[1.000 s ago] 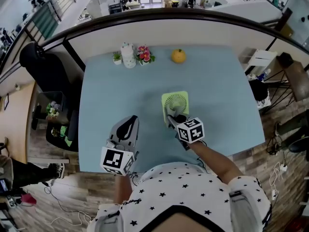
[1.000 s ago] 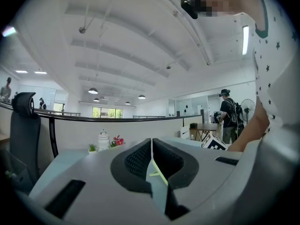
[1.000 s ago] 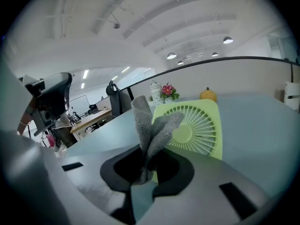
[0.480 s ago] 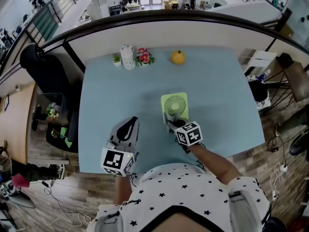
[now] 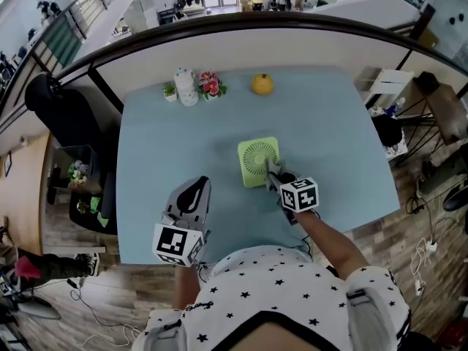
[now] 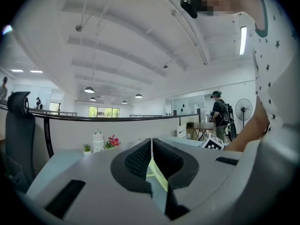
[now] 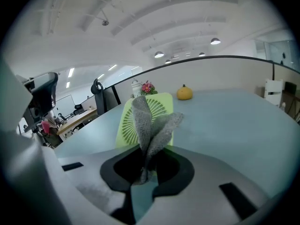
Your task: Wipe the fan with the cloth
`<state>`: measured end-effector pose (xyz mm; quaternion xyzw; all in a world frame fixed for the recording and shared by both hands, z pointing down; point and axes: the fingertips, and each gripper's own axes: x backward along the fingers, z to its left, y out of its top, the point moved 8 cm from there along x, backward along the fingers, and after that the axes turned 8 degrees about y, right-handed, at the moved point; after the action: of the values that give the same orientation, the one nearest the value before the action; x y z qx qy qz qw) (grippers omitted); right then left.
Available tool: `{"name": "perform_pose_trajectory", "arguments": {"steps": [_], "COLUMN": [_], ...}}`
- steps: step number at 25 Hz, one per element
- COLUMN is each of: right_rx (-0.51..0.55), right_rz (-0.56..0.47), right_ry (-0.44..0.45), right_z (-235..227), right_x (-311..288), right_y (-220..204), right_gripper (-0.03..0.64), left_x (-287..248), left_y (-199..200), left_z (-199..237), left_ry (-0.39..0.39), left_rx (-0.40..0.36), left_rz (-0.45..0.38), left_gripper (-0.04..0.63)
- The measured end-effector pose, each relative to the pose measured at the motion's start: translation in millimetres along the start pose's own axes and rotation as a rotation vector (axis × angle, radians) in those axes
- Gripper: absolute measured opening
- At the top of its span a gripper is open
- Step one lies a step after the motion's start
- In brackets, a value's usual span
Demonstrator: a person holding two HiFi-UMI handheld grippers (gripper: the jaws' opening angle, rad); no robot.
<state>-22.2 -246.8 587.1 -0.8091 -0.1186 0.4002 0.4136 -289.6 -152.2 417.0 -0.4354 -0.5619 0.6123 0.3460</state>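
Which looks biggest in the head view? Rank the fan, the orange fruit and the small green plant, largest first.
1. fan, clearly largest, though also nearest the camera
2. orange fruit
3. small green plant, slightly smaller than the fruit

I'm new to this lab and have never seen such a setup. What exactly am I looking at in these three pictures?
There is no robot here: a person holds a two-jaw gripper in each hand. The head view comes from a camera on the person's head, looking down at a pale blue table. The other two pictures come from cameras riding on the grippers, each looking along its own jaws. On the table are a light green square fan and, at the far edge, a white bottle, pink flowers, a small potted plant and a round orange fruit. The right gripper is shut on a grey knitted cloth, right by the fan. The left gripper is shut with nothing between its jaws.
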Motion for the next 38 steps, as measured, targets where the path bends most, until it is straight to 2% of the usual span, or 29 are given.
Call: {"name": "perform_pose_trajectory", "arguments": {"steps": [9, 16, 20, 23, 31, 38], "right_rx": [-0.082, -0.104, -0.100, -0.075, 0.038, 0.100], "right_rz": [-0.019, -0.025, -0.080, -0.151, -0.364, -0.472], "right_ry": [-0.114, -0.125, -0.127, -0.093, 0.077, 0.163], "right_z": [-32, -33, -31, -19, 39, 74], "right_x": [23, 23, 28, 33, 48, 65], "right_y": [-17, -19, -5, 16, 82, 110], "right_gripper": [0.052, 0.052, 0.054, 0.052, 0.054, 0.054], "left_x": [-1, -1, -2, -2, 0, 3], "left_y": [0, 0, -1, -2, -2, -2], "left_z": [-4, -4, -2, -2, 2, 6], "left_ry": [-0.025, -0.025, -0.020, -0.015, 0.011, 0.030], "left_rx": [-0.005, -0.004, -0.003, -0.002, -0.009, -0.008], "left_rz": [0.000, 0.006, 0.007, 0.005, 0.027, 0.027], "left_gripper": [0.034, 0.034, 0.034, 0.034, 0.034, 0.034]}}
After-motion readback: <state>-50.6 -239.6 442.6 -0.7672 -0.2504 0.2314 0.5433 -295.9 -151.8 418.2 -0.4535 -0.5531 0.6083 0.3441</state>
